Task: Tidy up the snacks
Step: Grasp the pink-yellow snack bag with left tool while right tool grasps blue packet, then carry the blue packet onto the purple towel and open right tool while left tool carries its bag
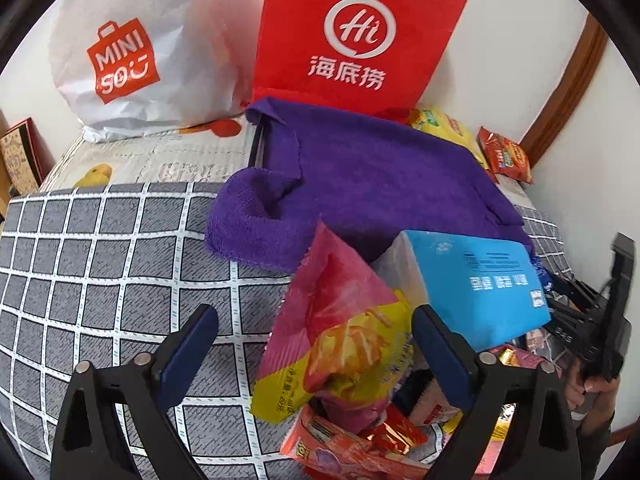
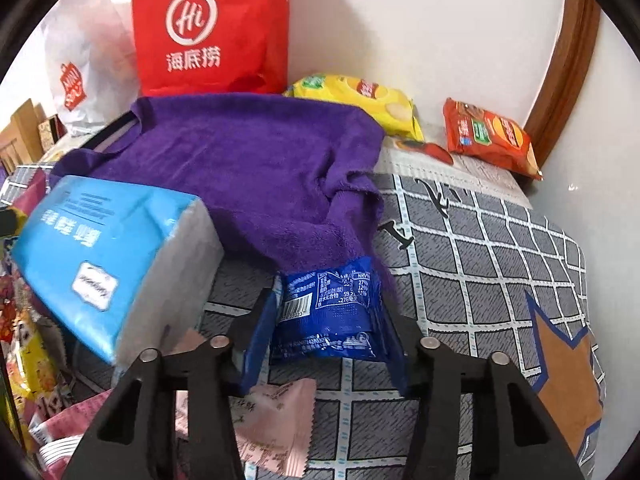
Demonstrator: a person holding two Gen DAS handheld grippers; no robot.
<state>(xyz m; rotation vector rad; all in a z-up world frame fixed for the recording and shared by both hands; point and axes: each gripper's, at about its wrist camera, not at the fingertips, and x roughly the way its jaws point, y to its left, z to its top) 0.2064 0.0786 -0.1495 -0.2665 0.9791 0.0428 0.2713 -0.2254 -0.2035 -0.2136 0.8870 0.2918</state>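
Note:
My left gripper (image 1: 316, 340) is open above a heap of snacks, with a pink and yellow chip bag (image 1: 340, 332) standing between its fingers, untouched on the left side. A light blue box (image 1: 476, 280) leans on the heap beside it and also shows in the right wrist view (image 2: 104, 256). My right gripper (image 2: 324, 320) is shut on a dark blue snack packet (image 2: 332, 312) held above the checked bedcover. A pink wrapper (image 2: 272, 420) lies below it. A yellow chip bag (image 2: 360, 100) and an orange packet (image 2: 492, 140) lie by the far wall.
A purple towel (image 1: 360, 176) covers a flat item in the middle. A red Haidilao bag (image 1: 356, 36) and a white Miniso bag (image 1: 132, 52) stand against the wall behind it. The grey checked bedcover (image 1: 100, 260) stretches left. A wooden door frame (image 2: 568, 64) is at right.

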